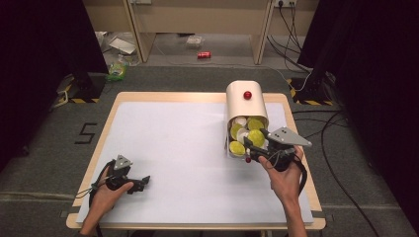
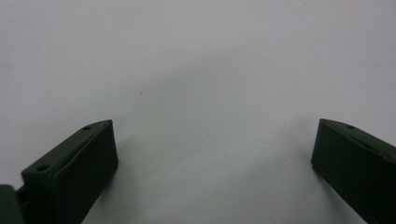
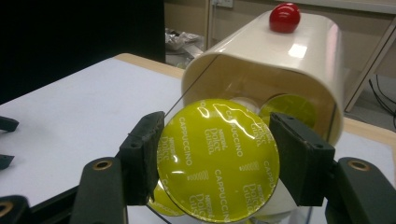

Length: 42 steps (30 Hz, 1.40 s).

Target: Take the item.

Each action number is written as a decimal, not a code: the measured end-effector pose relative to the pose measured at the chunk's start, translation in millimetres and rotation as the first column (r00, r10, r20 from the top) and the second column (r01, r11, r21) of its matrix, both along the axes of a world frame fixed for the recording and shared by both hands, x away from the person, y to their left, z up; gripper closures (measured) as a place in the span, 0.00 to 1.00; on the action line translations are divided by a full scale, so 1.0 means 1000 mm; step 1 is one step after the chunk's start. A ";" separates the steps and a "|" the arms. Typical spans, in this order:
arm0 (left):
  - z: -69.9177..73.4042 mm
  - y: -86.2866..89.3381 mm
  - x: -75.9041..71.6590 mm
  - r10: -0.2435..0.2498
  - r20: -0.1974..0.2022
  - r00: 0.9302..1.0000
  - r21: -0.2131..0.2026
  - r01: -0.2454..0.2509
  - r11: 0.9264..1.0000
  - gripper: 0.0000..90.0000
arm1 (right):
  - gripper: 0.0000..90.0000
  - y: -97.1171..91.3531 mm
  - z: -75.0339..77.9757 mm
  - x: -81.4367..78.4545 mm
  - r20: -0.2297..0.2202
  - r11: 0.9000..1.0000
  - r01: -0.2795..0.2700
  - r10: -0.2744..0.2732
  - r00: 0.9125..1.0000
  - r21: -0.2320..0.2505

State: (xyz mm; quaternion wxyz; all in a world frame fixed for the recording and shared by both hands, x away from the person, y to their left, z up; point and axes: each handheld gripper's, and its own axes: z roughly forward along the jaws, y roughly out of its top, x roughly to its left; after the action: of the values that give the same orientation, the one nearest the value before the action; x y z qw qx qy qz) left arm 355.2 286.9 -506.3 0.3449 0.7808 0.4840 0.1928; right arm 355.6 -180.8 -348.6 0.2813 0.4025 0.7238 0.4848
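- My right gripper (image 3: 217,161) clamps a round yellow-green foil-topped coffee capsule (image 3: 218,158) printed "Cappuccino", one black jaw pressed to each side of its rim.
- The capsule sits just in front of the open mouth of a cream-coloured, rounded container (image 3: 275,60) lying on its side, a red ball knob (image 3: 285,17) on its upper face.
- From the high view I see the right gripper (image 1: 254,148) at the container's (image 1: 245,101) mouth, near the table's right edge, with more yellow-green and white capsules (image 1: 247,129) packed inside.
- My left gripper (image 1: 141,182) rests low over the white tabletop (image 1: 173,148) at the near left, well apart from the container.
- Its jaws stand wide open with only bare white surface (image 2: 201,84) between them.
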 end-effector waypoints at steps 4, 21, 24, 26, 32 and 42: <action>0.000 0.000 0.000 0.000 0.000 1.000 0.000 0.000 1.000 0.00 | 0.43 -0.008 0.003 -0.003 0.011 1.000 0.015 -0.015 1.000 0.008; 0.000 0.000 0.000 0.000 0.000 1.000 -0.001 0.000 1.000 0.00 | 0.43 -0.044 0.012 -0.010 0.040 0.994 0.099 -0.100 0.994 0.048; 0.000 0.000 0.000 0.000 0.001 1.000 -0.001 0.000 1.000 0.00 | 0.43 -0.051 0.011 -0.010 0.038 0.991 0.122 -0.124 0.992 0.047; 0.000 0.000 0.000 -0.001 0.000 1.000 0.000 0.001 1.000 0.00 | 0.43 -0.056 0.010 -0.009 0.037 0.990 0.135 -0.137 0.990 0.049; 0.000 0.000 0.000 -0.001 0.000 1.000 0.000 0.001 1.000 0.00 | 0.43 -0.068 0.004 -0.007 0.033 0.982 0.187 -0.188 0.982 0.019; 0.000 0.000 0.000 -0.001 0.000 1.000 0.000 0.001 1.000 0.00 | 0.43 -0.096 -0.027 0.006 -0.025 0.960 0.279 -0.279 0.960 0.014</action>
State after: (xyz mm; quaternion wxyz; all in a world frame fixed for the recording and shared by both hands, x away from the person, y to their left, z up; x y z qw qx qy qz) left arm 355.3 287.2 -506.3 0.3451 0.7811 0.4835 0.1925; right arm 361.9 -277.1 -375.9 0.3350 0.5083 0.6587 0.4421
